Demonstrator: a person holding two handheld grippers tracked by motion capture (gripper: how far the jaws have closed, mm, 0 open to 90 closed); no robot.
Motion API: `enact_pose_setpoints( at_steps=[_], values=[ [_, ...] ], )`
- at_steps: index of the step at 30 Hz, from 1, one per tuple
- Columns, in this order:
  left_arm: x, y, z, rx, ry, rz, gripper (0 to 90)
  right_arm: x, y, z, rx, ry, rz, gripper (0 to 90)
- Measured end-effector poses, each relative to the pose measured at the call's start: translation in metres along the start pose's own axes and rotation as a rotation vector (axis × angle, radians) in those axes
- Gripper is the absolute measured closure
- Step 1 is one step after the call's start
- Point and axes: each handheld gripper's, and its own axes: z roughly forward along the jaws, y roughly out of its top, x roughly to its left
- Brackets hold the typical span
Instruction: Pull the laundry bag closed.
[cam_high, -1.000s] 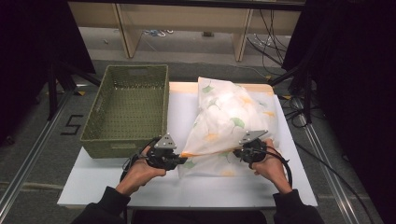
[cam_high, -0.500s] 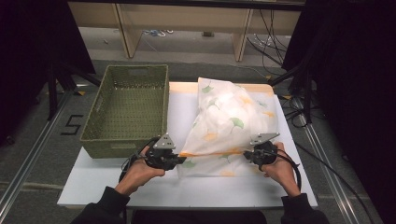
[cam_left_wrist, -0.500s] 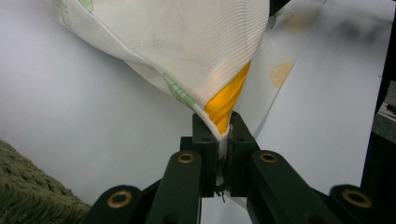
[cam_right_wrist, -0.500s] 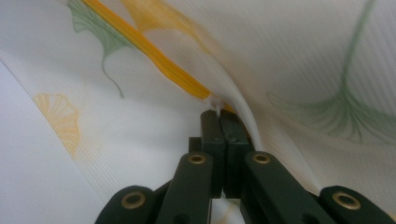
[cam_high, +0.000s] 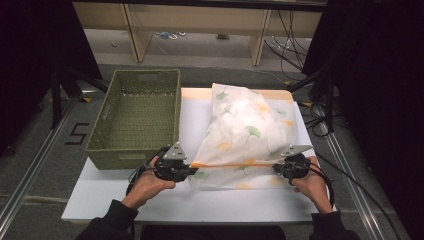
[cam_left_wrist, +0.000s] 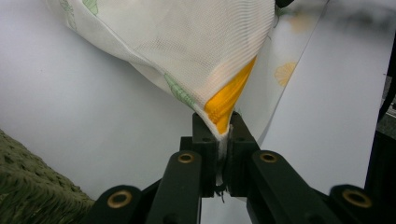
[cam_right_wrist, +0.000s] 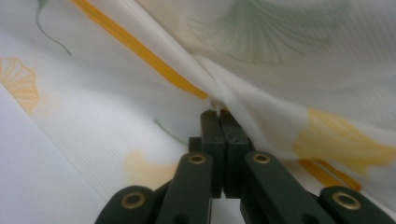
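Fabric bag (cam_high: 245, 135), white mesh with leaf prints and an orange zip line, lies at centre right of the high view on the white table (cam_high: 125, 197), beside the green basket (cam_high: 137, 117). Your left gripper (cam_high: 189, 170) pinches its lower left corner; your right gripper (cam_high: 278, 169) clamps its lower right edge, jaws tight together.

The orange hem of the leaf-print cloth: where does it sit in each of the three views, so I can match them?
High view: the orange hem runs level between the left gripper and the right gripper, low on the cloth.
Left gripper view: centre, just above the shut jaws.
Right gripper view: a diagonal stripe from the upper left down to the jaws.
Shared landmark: the white table.
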Motion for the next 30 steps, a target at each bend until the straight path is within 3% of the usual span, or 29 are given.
enact_pose_setpoints(
  at_steps=[2, 3, 4, 6, 7, 8, 10, 15, 16, 17, 18, 20, 22, 23, 25, 27, 30],
  values=[
    [0.000, 0.000, 0.000, 0.002, 0.001, 0.004, 84.6, -0.005, -0.005, -0.004, -0.003, -0.005, 0.013, 90.0],
    [0.000, 0.000, 0.000, 0.002, 0.001, 0.006, 84.6, -0.010, -0.005, -0.005, -0.001, -0.005, -0.032, 90.0],
    [0.000, 0.000, 0.000, 0.002, 0.001, 0.006, 84.5, -0.010, -0.005, -0.005, -0.001, -0.005, -0.032, 90.0],
    [0.001, 0.000, -0.001, 0.011, 0.008, 0.019, 84.5, -0.008, -0.008, -0.007, -0.002, -0.006, 0.030, 90.0],
    [0.001, -0.001, -0.001, 0.013, 0.002, 0.022, 84.5, -0.012, -0.010, -0.009, 0.008, -0.012, 0.007, 90.0],
    [0.000, -0.001, 0.000, 0.002, 0.006, -0.003, 84.6, -0.011, -0.011, -0.010, -0.001, -0.015, 0.047, 90.0],
    [0.000, -0.001, 0.000, 0.003, 0.003, 0.007, 84.5, -0.016, -0.014, -0.011, -0.008, -0.024, 0.020, 90.0],
    [0.001, -0.001, -0.001, 0.010, 0.000, 0.010, 84.5, -0.023, -0.021, -0.017, 0.017, -0.035, 0.073, 90.0],
    [0.001, -0.001, -0.001, 0.010, 0.000, 0.010, 84.5, -0.026, -0.023, -0.016, -0.007, -0.051, 0.064, 90.0],
    [0.001, -0.002, -0.001, 0.009, 0.001, 0.009, 84.5, -0.025, -0.024, -0.018, 0.006, -0.048, 0.103, 90.0],
    [0.001, -0.002, -0.001, 0.010, 0.001, 0.010, 84.5, -0.028, -0.026, -0.018, -0.002, -0.054, 0.083, 90.0],
    [0.001, -0.002, -0.001, 0.009, 0.001, 0.010, 84.5, -0.032, -0.027, -0.021, 0.018, -0.047, 0.100, 90.0],
    [0.002, -0.002, -0.002, 0.008, 0.003, 0.018, 84.5, -0.034, -0.029, -0.020, -0.003, -0.063, 0.088, 90.0],
    [0.002, -0.002, -0.001, -0.002, 0.004, 0.006, 84.5, -0.035, -0.030, -0.020, 0.004, -0.062, 0.112, 90.0],
    [0.002, -0.002, -0.002, 0.005, 0.015, 0.006, 84.5, -0.042, -0.034, -0.024, 0.015, -0.069, 0.114, 90.0],
    [0.002, -0.002, -0.002, 0.006, 0.011, 0.003, 84.5, -0.045, -0.038, -0.026, -0.005, -0.081, 0.140, 90.0],
    [0.002, -0.002, -0.002, 0.002, 0.012, 0.007, 84.4, -0.050, -0.041, -0.027, -0.020, -0.091, 0.125, 90.0]
  ],
)
